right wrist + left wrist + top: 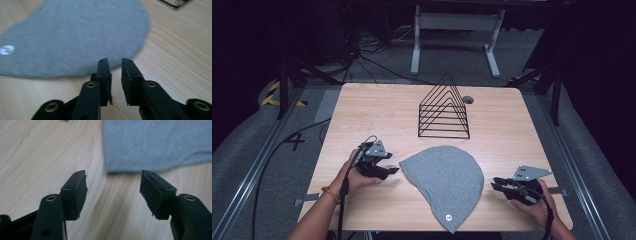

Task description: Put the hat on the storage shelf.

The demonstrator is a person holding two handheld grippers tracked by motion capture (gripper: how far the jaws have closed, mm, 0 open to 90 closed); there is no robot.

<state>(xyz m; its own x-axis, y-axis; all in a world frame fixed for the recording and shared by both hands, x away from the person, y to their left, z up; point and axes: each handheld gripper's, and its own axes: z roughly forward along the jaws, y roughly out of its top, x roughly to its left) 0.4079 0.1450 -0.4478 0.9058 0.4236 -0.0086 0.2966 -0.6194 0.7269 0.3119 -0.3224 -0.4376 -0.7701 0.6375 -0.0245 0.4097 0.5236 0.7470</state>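
A grey knit beanie [447, 177] lies flat on the wooden table [377, 110], with a small white logo [448, 217] near its front tip. My left gripper [393, 163] sits just left of the beanie's left corner. In the left gripper view it [113, 182] is open wide over bare wood, the beanie's edge [155, 142] just beyond the tips. My right gripper [493, 183] rests at the beanie's right side. In the right gripper view it [115, 61] stands open only a narrow gap, nothing between, tips at the beanie's rim [75, 37].
A black wire rack [444, 110] shaped like a triangle stands behind the beanie at mid-table; a corner of the rack [175, 3] appears in the right gripper view. A round cable hole [468, 99] lies beside it. Beyond the table are a white desk frame [416, 45] and floor cables.
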